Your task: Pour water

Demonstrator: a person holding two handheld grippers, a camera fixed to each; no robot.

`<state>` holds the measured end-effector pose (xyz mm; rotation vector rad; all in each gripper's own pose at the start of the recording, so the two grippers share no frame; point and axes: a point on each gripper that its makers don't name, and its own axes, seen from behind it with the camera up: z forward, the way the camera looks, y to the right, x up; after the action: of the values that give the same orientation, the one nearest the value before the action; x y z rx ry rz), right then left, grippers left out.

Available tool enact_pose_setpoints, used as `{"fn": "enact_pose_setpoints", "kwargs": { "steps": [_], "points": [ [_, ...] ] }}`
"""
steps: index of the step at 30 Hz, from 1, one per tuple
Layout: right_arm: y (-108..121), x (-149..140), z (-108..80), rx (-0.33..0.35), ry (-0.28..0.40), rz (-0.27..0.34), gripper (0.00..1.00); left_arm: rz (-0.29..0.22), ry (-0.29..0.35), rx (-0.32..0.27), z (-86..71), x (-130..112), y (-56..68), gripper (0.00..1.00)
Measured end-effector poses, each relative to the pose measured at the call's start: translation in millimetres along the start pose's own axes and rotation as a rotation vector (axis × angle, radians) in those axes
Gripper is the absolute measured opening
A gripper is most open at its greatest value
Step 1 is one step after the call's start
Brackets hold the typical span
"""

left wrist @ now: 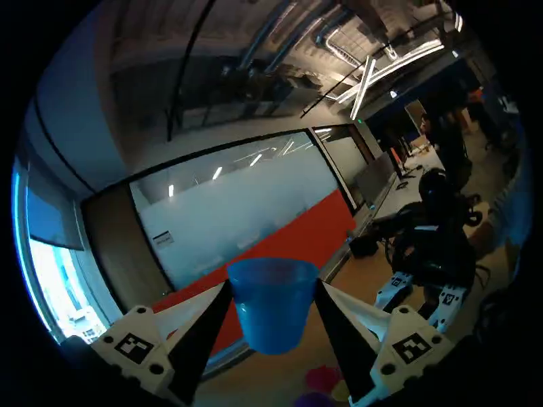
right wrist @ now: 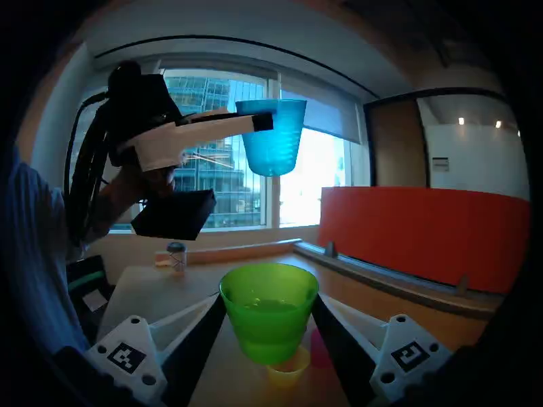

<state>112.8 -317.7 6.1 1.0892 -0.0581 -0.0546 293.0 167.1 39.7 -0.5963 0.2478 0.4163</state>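
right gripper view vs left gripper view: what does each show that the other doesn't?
Right gripper view: green cup with liquid between its fingers, window, the left gripper held high by a hand. Left gripper view: ceiling lights, a person standing far back. Both: blue cup, orange-red panel.

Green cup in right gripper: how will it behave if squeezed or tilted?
Likely thin, flexible plastic: the green cup looks translucent, so the right gripper squeezing harder may dent it. Liquid shows inside; tilting probably sloshes it. Tapered walls might slip.
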Motion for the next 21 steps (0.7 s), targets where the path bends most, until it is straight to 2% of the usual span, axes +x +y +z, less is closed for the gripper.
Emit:
{"fn": "enact_pose_setpoints", "kwargs": {
  "steps": [8, 12, 15, 17, 21],
  "points": [
    [-1.3, 2.7, -3.0, -0.004, 0.003, -0.004, 0.89, -0.298, 0.021, -0.014, 1.5, 2.5, -8.3, 0.86],
    [-0.8, 4.4, -5.2, -0.008, 0.006, -0.003, 0.89, -0.418, 0.023, -0.037, 0.1, 2.1, -7.3, 0.86],
    [-0.1, 6.7, -6.5, -0.01, 0.008, -0.001, 0.89, -0.467, 0.027, -0.056, -0.9, 2.2, -6.3, 0.86],
    [-0.2, 7.5, -7.2, -0.012, 0.01, 0.0, 0.89, -0.474, 0.029, -0.059, -1.2, 1.6, -7.7, 0.86],
    [1.0, 6.5, -8.9, -0.016, 0.008, -0.001, 0.89, -0.45, 0.021, -0.049, -2.8, -4.0, -9.0, 0.86]
  ]
}}
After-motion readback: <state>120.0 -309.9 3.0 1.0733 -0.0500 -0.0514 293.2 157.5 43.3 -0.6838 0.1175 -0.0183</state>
